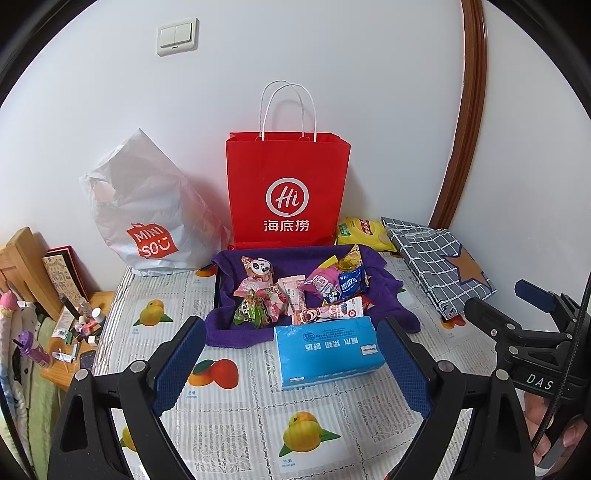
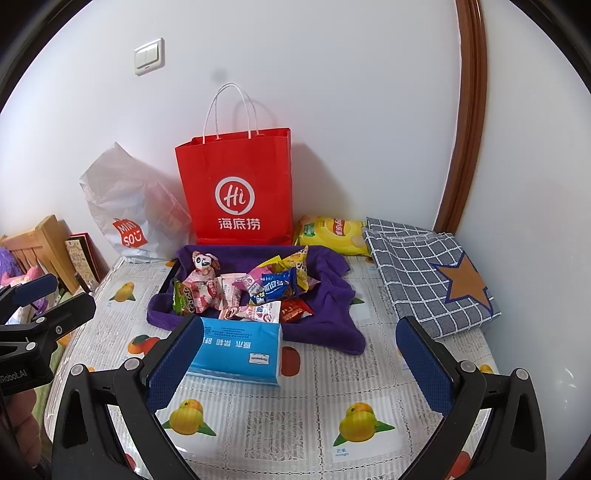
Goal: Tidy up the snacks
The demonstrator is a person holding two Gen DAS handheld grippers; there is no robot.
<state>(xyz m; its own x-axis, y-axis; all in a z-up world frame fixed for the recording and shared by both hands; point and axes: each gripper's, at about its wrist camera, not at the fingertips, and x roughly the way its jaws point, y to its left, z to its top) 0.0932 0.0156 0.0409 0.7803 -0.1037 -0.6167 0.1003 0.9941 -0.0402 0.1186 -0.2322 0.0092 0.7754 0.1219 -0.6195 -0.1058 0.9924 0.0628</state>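
Both claws, left claw [image 1: 291, 363] and right claw [image 2: 301, 363], wide open, holding nothing; snacks [image 1: 295, 295] piled on purple towel [image 1: 391, 291] mid-counter, blue tissue pack [image 1: 327, 352] blocking front (red bag [image 1: 288, 192] behind).

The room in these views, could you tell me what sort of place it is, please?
Probably a home bedroom corner. A table under a fruit-print cover stands against a white wall with a light switch, shopping bags and snacks on it, and a wooden bed frame with clothing beside it.

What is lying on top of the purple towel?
On the purple towel lies a heap of small wrapped snacks. The blue tissue pack covers its front edge; anything under the heap is hidden.
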